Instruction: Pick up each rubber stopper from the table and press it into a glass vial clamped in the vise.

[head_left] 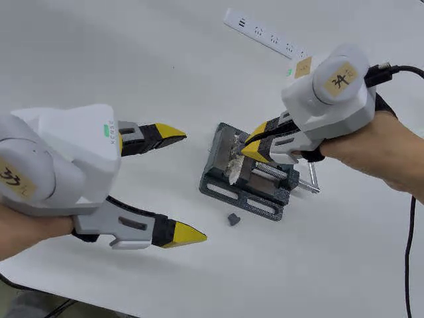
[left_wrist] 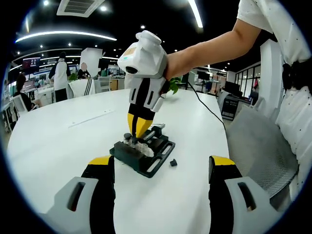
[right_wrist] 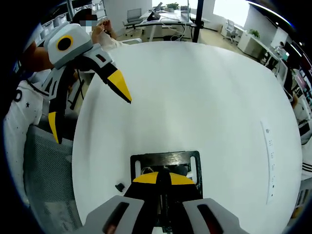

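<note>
Right gripper (head_left: 248, 147) is pinched shut over the clear glass vial (head_left: 233, 169) in the dark metal vise (head_left: 245, 195); can't tell if it's holding anything. I'd press straight down, gently. Left gripper (head_left: 192, 185) hangs wide open left of the vise, and a small dark rubber stopper (head_left: 233, 218) lies just beside the vise.

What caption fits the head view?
Right gripper closed over the vise, left gripper open, one rubber stopper loose on the table.
</note>
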Demonstrator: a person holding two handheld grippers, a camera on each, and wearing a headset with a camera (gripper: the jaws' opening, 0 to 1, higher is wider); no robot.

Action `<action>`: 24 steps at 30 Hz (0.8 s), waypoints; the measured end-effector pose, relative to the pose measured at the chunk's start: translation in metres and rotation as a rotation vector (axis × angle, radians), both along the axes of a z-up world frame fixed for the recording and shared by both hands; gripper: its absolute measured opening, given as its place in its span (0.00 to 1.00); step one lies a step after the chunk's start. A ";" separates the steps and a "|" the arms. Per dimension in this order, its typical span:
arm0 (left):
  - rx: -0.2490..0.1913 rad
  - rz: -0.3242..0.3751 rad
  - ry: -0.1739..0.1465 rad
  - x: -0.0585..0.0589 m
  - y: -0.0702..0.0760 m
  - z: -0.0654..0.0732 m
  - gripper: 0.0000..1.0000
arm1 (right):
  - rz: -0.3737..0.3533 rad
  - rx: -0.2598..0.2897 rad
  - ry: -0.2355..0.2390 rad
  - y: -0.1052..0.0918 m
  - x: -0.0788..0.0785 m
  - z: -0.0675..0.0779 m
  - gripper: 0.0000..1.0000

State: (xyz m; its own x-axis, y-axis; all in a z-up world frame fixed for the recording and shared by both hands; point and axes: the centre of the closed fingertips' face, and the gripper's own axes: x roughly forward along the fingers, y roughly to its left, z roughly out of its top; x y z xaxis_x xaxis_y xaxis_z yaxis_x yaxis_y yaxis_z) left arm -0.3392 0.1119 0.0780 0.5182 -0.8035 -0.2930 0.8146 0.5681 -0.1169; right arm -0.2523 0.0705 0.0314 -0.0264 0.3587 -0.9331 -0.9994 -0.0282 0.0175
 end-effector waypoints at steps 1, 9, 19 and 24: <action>-0.001 -0.002 0.000 0.000 0.000 0.000 0.78 | 0.004 -0.004 -0.003 0.000 0.001 -0.002 0.02; -0.005 0.002 0.001 0.000 0.001 0.000 0.78 | 0.012 -0.006 0.003 -0.001 0.000 -0.003 0.02; -0.011 0.000 -0.002 0.002 -0.002 0.000 0.76 | 0.017 -0.016 0.016 0.000 0.001 -0.004 0.02; -0.014 -0.001 -0.003 0.003 -0.003 0.000 0.76 | 0.017 -0.023 0.034 0.000 0.000 -0.005 0.02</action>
State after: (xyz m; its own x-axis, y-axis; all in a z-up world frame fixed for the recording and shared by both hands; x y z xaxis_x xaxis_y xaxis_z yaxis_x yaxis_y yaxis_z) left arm -0.3364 0.1086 0.0778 0.5184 -0.8080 -0.2801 0.8154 0.5657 -0.1227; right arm -0.2527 0.0705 0.0267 -0.0636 0.3366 -0.9395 -0.9977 -0.0441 0.0518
